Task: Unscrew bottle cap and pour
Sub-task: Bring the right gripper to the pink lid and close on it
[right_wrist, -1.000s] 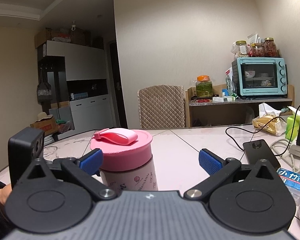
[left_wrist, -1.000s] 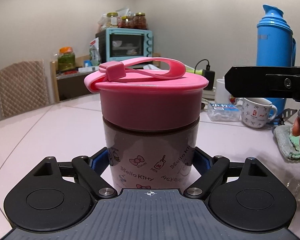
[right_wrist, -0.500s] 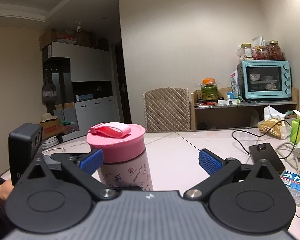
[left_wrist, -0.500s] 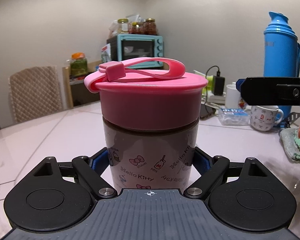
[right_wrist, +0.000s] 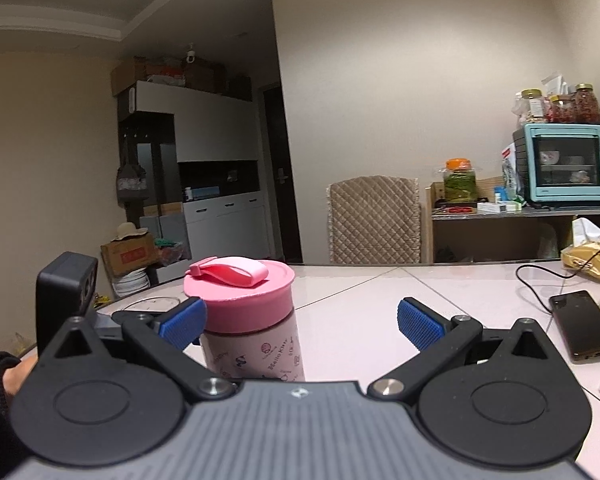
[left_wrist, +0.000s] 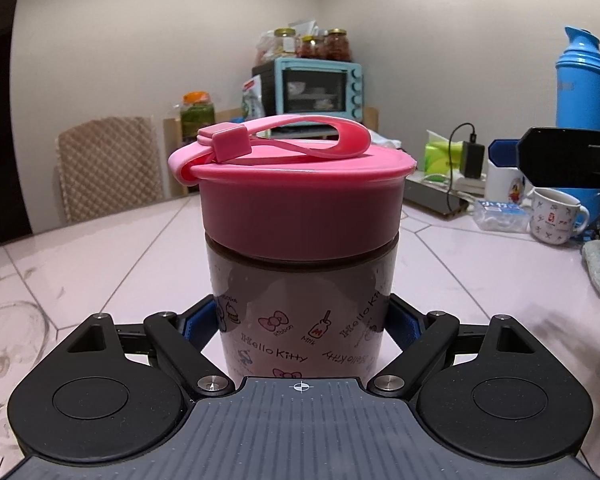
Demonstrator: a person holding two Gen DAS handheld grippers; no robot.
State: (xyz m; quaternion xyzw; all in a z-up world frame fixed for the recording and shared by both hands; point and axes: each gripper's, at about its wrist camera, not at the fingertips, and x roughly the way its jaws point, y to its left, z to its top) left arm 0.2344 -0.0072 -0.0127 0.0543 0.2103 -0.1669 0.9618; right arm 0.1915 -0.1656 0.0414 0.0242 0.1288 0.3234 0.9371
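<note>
While the bottle stands upright on the table, its pink cap sits fully on, strap looped flat across the top. Down low, the left gripper has it — blue pads pressed to either side of the printed body, clamped below the cap. From the right wrist view, the right gripper is spread wide, and the cap sits just inside its left pad, right up against it in the frame, though actual contact cannot be told. The other pad hangs well clear over bare tabletop. The bottle is off-centre in that opening, not between the pads evenly. In the left view, one arm of the right gripper pokes in from the right edge, at cap height, apart from the bottle. Farther out on the table: a mug, a blue thermos behind it, a phone with a cable — and against the wall, a teal oven with jars on top, a quilted chair beside it.
</note>
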